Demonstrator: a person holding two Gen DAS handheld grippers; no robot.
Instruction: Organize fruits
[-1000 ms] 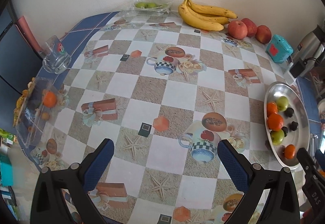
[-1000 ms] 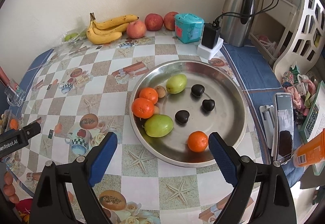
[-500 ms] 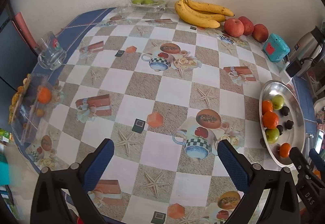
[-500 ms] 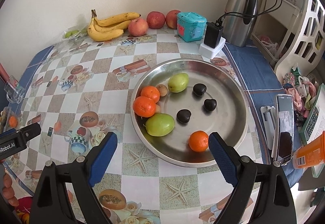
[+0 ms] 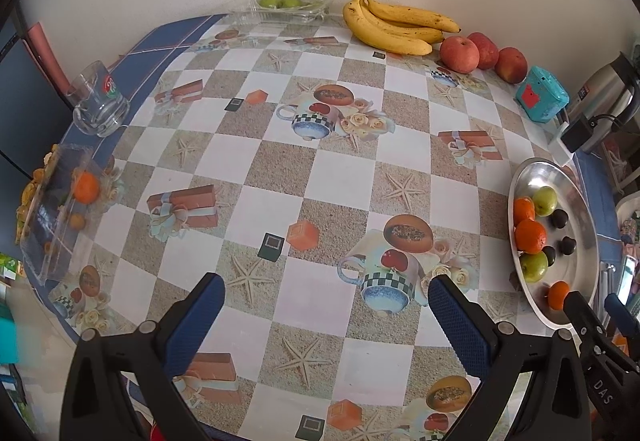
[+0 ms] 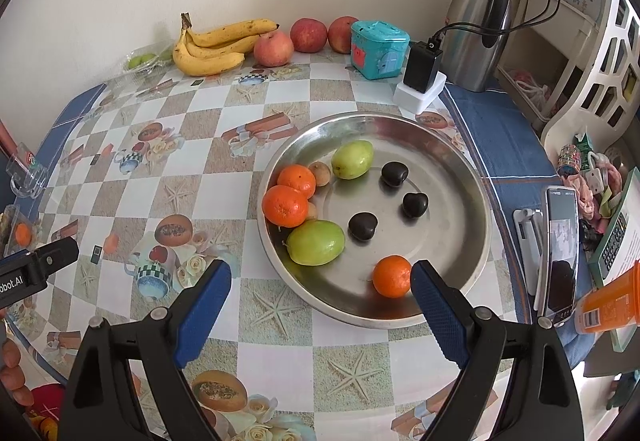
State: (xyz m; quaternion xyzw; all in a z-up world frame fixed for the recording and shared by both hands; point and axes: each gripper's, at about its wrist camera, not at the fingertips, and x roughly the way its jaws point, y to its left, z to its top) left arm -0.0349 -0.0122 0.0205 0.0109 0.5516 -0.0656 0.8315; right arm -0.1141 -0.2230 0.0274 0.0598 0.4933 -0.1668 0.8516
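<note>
Steel dish: the round tray (image 6: 472, 177) sits at the right of the tabletop (image 5: 332, 177), holding three oranges, two green fruits, three dark ones.
Change: over the last second both views have pulled back and up a little; no fruit has shifted.
Left tongs (image 5: 326, 301): spread wide, empty, above bare tabletop.
Right tongs (image 6: 322, 287): spread wide, empty, near the closest orange (image 6: 392, 276).
Elsewhere: bananas (image 5: 394, 27) and apples (image 5: 460, 55) by the wall.
Meaning: sorting stage unclear.

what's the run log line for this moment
left claw: open, empty | right claw: open, empty, near tray | tray: three oranges, two green fruits
</note>
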